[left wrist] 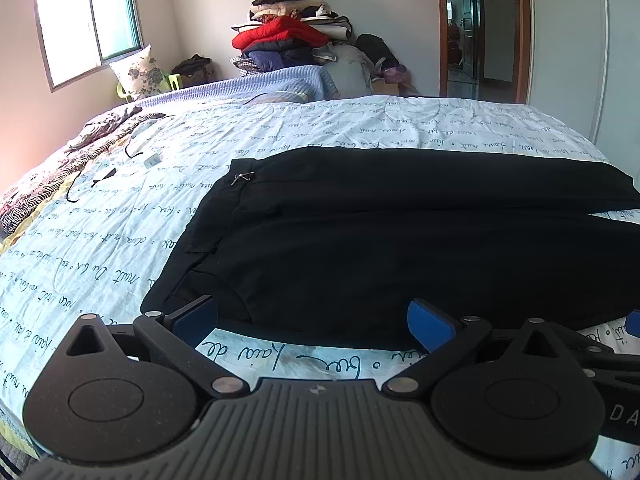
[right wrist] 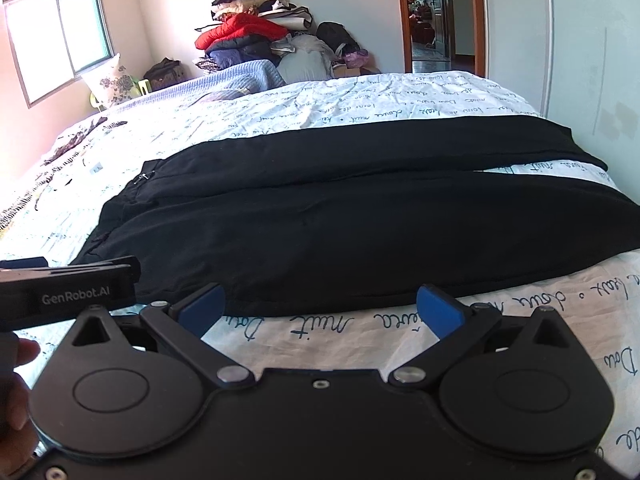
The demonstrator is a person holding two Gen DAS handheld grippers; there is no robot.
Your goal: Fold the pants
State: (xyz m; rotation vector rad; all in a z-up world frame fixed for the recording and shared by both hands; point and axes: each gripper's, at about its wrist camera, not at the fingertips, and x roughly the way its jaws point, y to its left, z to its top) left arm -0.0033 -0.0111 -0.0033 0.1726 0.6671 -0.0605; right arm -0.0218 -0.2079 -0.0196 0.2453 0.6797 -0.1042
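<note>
Black pants [left wrist: 360, 240] lie flat on the bed, waistband at the left with a small metal clasp [left wrist: 242, 177], two legs running to the right. They also show in the right wrist view [right wrist: 340, 220]. My left gripper [left wrist: 312, 320] is open and empty, its blue pads just above the near hem by the waist. My right gripper [right wrist: 320, 308] is open and empty at the near edge of the nearer leg. The left gripper's body [right wrist: 68, 292] shows at the left of the right wrist view.
The bed has a white quilt with blue script [left wrist: 120, 220]. A striped garment [left wrist: 60, 176] and small items lie at its left. A pillow [left wrist: 140, 74], a clothes pile [left wrist: 296, 36] and a doorway [left wrist: 480, 28] are beyond. A wardrobe [right wrist: 580, 40] stands right.
</note>
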